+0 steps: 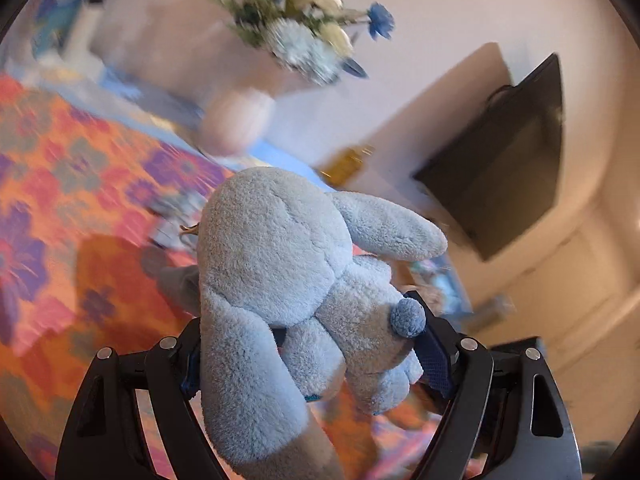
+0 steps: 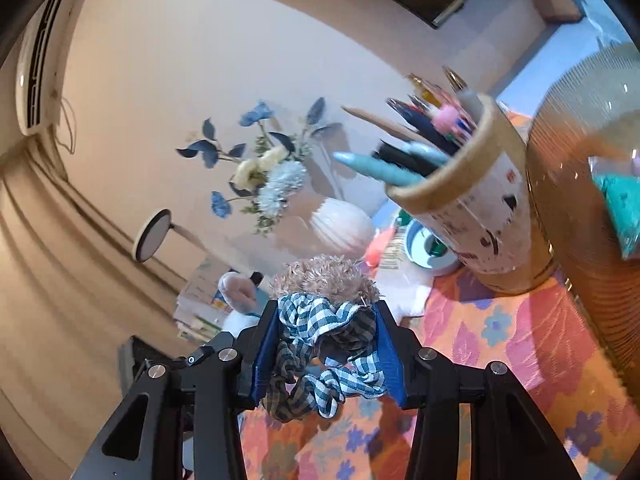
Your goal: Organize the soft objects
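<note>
Left gripper (image 1: pixel 316 364) clamped on a pale blue plush dog (image 1: pixel 288 280), fingers pressing its body from both sides; the toy fills the centre and lower middle of the left wrist view, one ear sticking out to the right, blue pompom nose (image 1: pixel 408 317) at lower right near the right blue pad (image 1: pixel 434 364). Held up above the orange floral cloth (image 1: pixel 80 184) on the left of frame. Background blurred: white vase (image 1: pixel 236 120) with blue and cream flowers (image 1: pixel 308 28) at upper centre, dark TV screen (image 1: pixel 508 160) on the wall at right. Right gripper (image 2: pixel 326 356) clamped on a green-white checked fabric scrunchie (image 2: pixel 324 356), bunched between the blue pads at lower centre of the right wrist view. Just above it a tan fuzzy plush (image 2: pixel 326 276); cannot tell if the fingers also touch it. Pen cup (image 2: pixel 472 200) full of pens at centre right, ribbed amber container (image 2: pixel 580 180) at far right edge, both standing on the floral cloth (image 2: pixel 500 340). Vase with flowers (image 2: pixel 340 224) at centre, air conditioner (image 2: pixel 38 60) at upper left.
</note>
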{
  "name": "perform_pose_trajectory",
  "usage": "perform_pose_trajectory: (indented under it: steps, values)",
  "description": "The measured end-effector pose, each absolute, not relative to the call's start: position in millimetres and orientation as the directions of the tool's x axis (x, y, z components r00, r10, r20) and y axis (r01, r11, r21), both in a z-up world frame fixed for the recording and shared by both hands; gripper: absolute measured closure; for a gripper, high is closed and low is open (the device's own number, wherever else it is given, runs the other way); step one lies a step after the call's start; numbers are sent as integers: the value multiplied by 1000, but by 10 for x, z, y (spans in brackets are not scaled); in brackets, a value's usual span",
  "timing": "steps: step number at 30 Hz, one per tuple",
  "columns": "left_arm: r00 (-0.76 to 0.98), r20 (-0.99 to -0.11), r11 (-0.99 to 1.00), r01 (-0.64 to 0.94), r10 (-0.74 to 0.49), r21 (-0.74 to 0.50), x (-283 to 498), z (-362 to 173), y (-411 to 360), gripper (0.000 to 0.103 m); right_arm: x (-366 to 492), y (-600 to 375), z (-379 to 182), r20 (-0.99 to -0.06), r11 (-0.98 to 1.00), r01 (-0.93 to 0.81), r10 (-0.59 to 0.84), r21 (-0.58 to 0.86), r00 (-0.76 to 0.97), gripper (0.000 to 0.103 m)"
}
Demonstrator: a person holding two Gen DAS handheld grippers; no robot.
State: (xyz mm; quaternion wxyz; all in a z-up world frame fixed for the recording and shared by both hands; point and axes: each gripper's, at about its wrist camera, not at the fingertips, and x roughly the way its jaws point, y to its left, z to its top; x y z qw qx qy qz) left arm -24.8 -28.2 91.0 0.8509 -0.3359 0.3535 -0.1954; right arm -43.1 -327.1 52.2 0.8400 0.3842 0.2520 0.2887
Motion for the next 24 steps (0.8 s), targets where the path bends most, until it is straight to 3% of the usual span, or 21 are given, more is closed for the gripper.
perform_pose_trajectory:
  steps: [8, 11, 20, 24]
  values:
    - [646, -495, 696, 79, -581, -713, -210, 841, -343, 21, -561, -3415, 628, -284, 631, -221, 597, 743, 751, 55]
    - [611, -611, 773, 2, -503, -634, -150, 779, -350, 21, -573, -3391, 599, -324, 661, -202, 582, 723, 745, 55]
    - [654, -717, 922, -76, -241, -380, -249, 917, -168, 19, -571, -3321, 564, -367, 689, -177, 564, 703, 740, 55]
    - [622, -742, 934, -47, -251, -354, -247, 893, -134, 19, -561, -3309, 507, -379, 686, -168, 570, 708, 729, 55]
